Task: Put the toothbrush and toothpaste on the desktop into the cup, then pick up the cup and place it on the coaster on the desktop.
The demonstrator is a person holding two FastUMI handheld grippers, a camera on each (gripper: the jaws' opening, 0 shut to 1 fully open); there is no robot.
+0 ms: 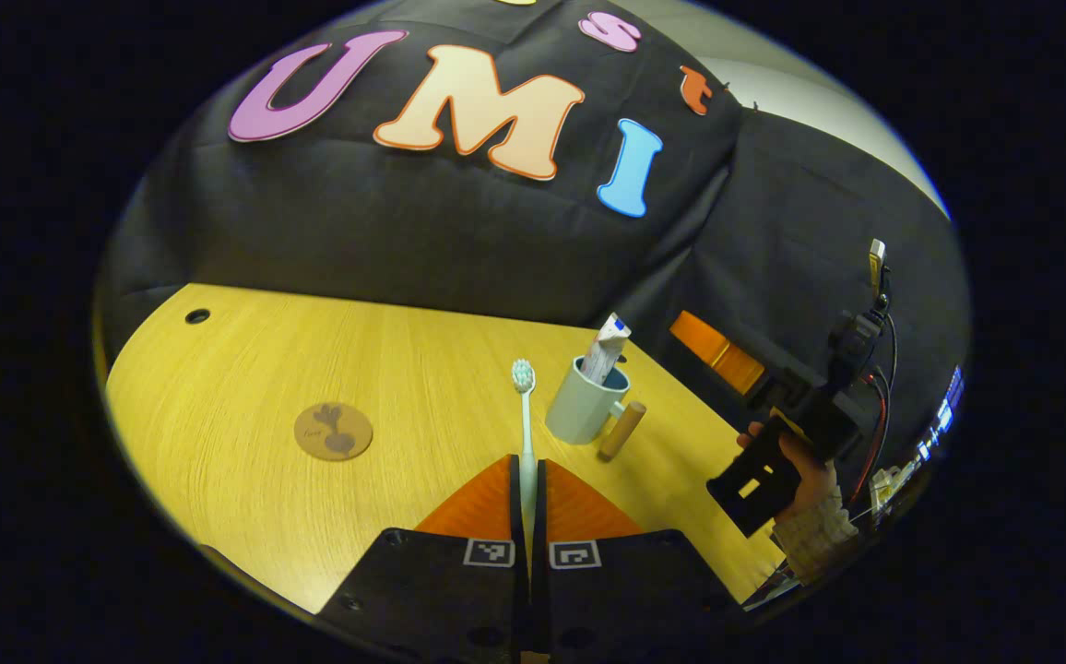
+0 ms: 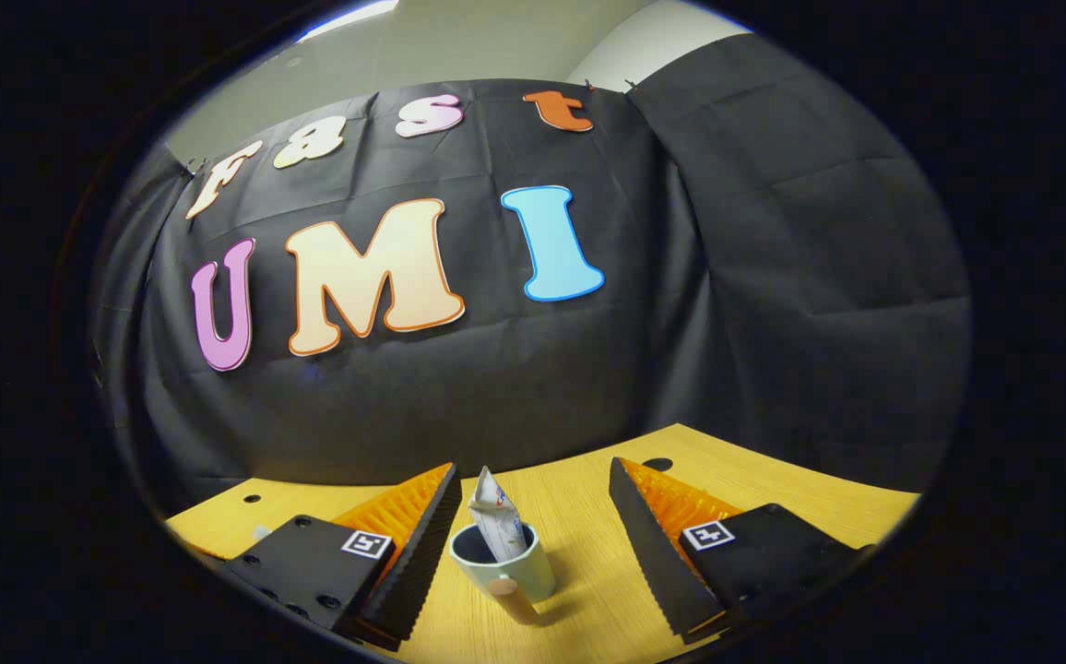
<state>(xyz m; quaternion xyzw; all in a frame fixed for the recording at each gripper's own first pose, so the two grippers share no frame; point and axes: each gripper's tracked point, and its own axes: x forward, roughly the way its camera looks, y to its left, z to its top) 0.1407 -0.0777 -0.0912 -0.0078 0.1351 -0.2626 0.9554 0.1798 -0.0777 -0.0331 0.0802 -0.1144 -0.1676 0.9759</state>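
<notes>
Left gripper view first: left gripper (image 1: pixel 527 480) at bottom centre, fingers pressed together on the toothbrush (image 1: pixel 526 433), handle pinched between them, white stem rising to the bristle head at mid-frame, above the desktop (image 1: pixel 247 369). Just right of the bristles, the pale cup (image 1: pixel 581 406) standing upright on the wood, wooden handle (image 1: pixel 621 431) jutting toward lower right. Inside the cup, the toothpaste (image 1: pixel 607 349), tilted, crimped end poking well above the rim. Toothbrush outside the cup, head close beside its rim. Over at left of centre, the round coaster (image 1: pixel 333 431) lying flat, well apart from the cup. At right edge, right gripper (image 1: pixel 759 475) held up by a hand (image 1: pixel 805 475).

Right gripper view next: right gripper (image 2: pixel 533 526) at bottom, fingers spread wide, gripping nothing. Between them and a little farther off, the cup (image 2: pixel 519 572) on the desktop (image 2: pixel 773 480), handle (image 2: pixel 512 597) pointing toward the lower edge. Toothpaste (image 2: pixel 494 521) leaning inside, top sticking out.
</notes>
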